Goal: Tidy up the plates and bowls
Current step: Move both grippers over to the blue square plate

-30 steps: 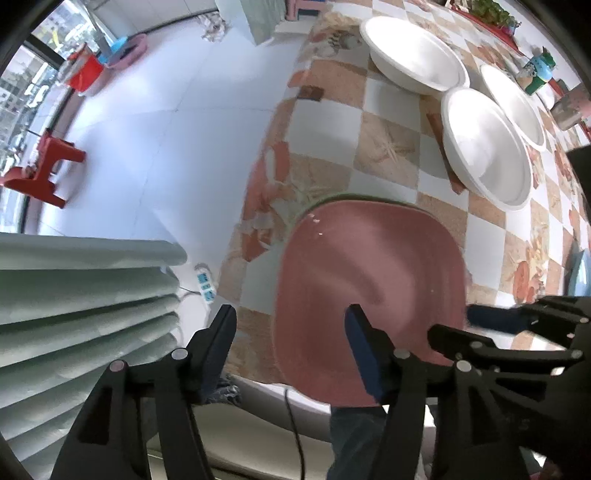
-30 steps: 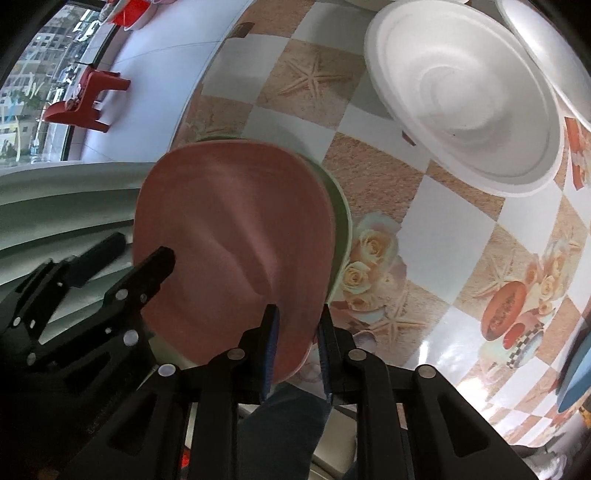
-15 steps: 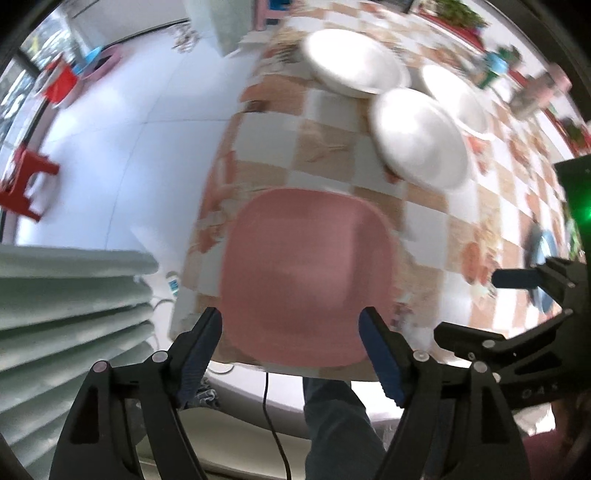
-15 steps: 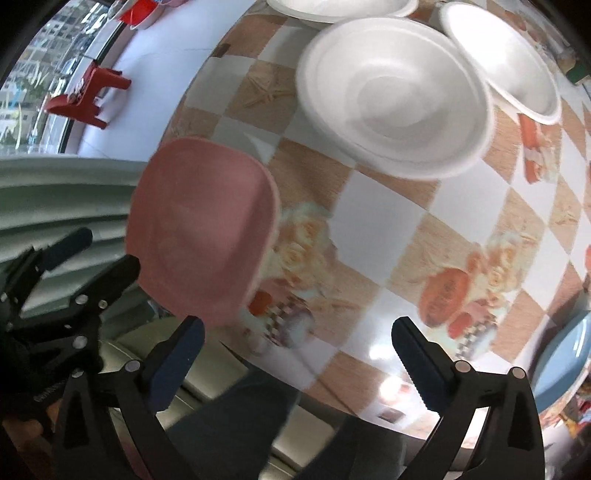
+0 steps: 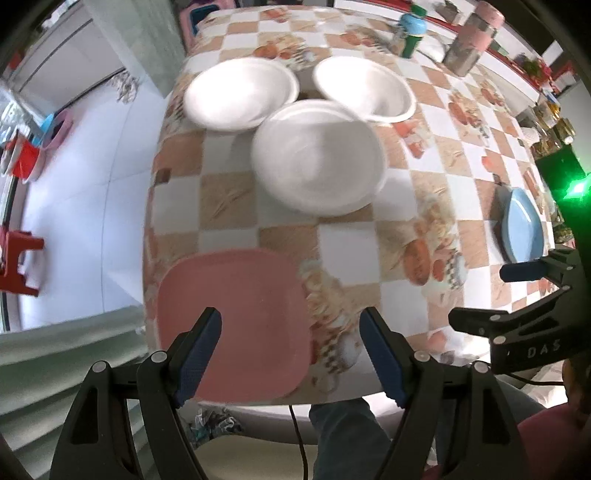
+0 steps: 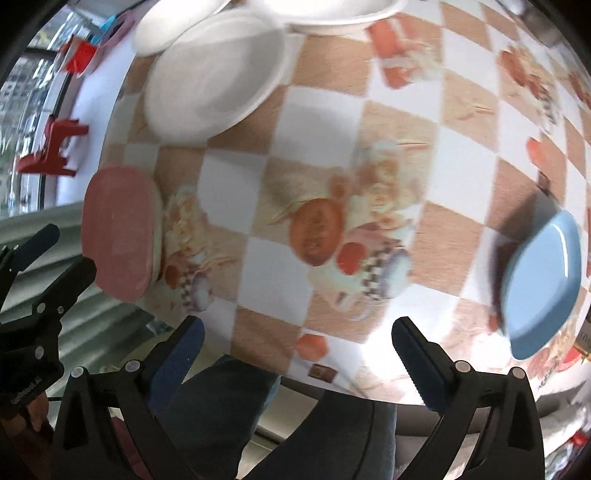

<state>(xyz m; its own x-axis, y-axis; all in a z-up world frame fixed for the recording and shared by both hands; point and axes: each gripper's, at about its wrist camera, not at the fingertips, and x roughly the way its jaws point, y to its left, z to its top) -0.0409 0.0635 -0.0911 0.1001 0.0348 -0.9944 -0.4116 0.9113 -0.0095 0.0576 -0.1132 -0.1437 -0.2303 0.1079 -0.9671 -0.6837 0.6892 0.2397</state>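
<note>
A pink square plate (image 5: 236,325) lies on the checkered table (image 5: 436,236) at its near left corner; it also shows in the right wrist view (image 6: 120,236). Three white bowls stand farther back: one nearest (image 5: 319,151), one at the back left (image 5: 240,92), one at the back right (image 5: 364,88). A blue plate (image 5: 522,229) lies at the right; it also shows in the right wrist view (image 6: 541,282). My left gripper (image 5: 291,354) is open and empty above the pink plate's near edge. My right gripper (image 6: 295,358) is open and empty over the table's front edge.
A green bottle (image 5: 412,35) and a pink-topped flask (image 5: 471,37) stand at the table's far side. Red stools (image 5: 16,254) stand on the white floor at the left. A pale green ribbed surface (image 5: 55,354) lies at the lower left.
My right gripper let go of the pink plate and opened wide, then swung right toward the blue plate. Both grippers pulled back and up from the pink plate.
</note>
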